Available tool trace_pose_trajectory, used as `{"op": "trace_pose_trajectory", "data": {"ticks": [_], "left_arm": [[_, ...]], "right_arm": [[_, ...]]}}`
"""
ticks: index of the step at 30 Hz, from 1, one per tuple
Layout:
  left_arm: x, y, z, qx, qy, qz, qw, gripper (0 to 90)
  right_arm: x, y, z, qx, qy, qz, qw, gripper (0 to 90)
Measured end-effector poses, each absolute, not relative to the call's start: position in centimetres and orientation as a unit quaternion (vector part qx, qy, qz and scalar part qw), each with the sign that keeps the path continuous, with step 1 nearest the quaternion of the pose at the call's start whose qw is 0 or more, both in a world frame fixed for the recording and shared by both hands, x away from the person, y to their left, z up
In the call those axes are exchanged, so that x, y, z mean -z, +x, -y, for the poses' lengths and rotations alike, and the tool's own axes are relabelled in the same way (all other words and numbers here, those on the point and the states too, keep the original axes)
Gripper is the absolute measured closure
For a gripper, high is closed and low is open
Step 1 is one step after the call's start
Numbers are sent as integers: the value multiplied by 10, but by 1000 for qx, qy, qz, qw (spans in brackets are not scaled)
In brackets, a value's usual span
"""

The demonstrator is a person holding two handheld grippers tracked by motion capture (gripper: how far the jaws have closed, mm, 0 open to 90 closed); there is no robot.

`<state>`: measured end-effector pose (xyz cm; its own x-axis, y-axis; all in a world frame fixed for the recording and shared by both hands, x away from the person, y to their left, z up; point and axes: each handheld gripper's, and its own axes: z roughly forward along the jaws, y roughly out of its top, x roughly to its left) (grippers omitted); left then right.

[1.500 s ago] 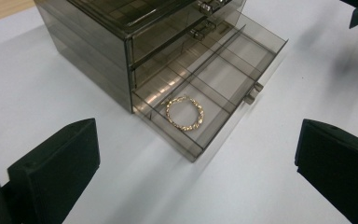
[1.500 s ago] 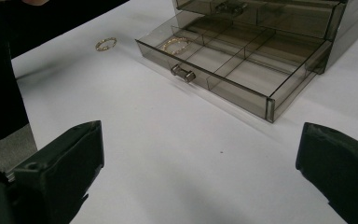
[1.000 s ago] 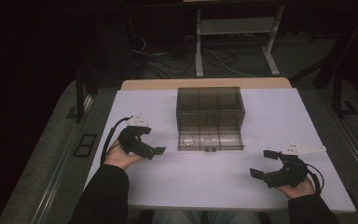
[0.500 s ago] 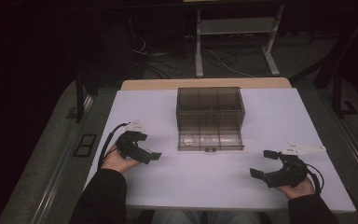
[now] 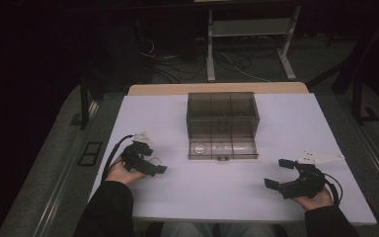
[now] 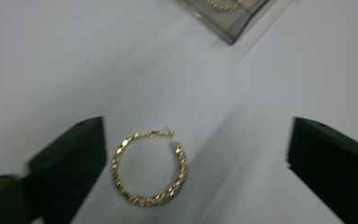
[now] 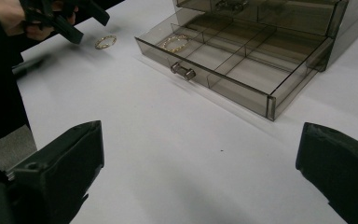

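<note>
We see a white surface (image 5: 217,187) carrying a smoky clear drawer box (image 5: 222,111), its bottom drawer (image 7: 242,65) pulled out with one gold hoop earring (image 7: 175,43) in a corner compartment. Our left tongs (image 5: 153,159) have just been closing a little yet stand wide, gripping nothing; a second gold hoop earring (image 6: 150,169) lies flat on the surface between the jaws, nearer the left-hand one, touching neither. Our right tongs (image 5: 278,173) rest open and empty, well apart from the box
</note>
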<state>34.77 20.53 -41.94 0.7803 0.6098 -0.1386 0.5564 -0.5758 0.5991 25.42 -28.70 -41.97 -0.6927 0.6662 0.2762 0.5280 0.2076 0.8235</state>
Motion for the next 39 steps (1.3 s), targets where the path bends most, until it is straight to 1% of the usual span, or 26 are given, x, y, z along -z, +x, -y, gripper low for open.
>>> {"op": "trace_pose_trajectory", "data": {"ticks": [2, 7, 8, 10, 12, 19, 27, 32, 36, 39], "left_arm": [[420, 348, -207, -41, 885, -333, 324, 132], [420, 349, -211, -47, 886, -335, 318, 182], [420, 348, -211, -50, 885, -337, 318, 204], [421, 348, -212, -58, 886, -335, 316, 282], [422, 348, -213, -57, 885, -338, 315, 325], [430, 347, -218, -57, 888, -340, 305, 447], [433, 345, -218, -56, 892, -328, 307, 552], [433, 344, -216, -52, 894, -320, 308, 666], [433, 345, -216, -36, 896, -315, 311, 760], [434, 346, -216, -30, 898, -312, 308, 812]], "right_arm": [[420, 254, 287, -496, 385, -775, 70, 3], [420, 254, 287, -496, 386, -775, 70, 3], [420, 254, 287, -497, 386, -774, 70, 2], [420, 254, 287, -497, 386, -774, 70, 3], [420, 254, 288, -497, 386, -774, 71, 3], [420, 254, 288, -497, 387, -773, 71, 3], [420, 254, 288, -497, 388, -773, 71, 2], [420, 254, 288, -497, 388, -773, 71, 3], [420, 254, 288, -496, 388, -774, 71, 2], [420, 254, 288, -496, 388, -774, 71, 3]]}}
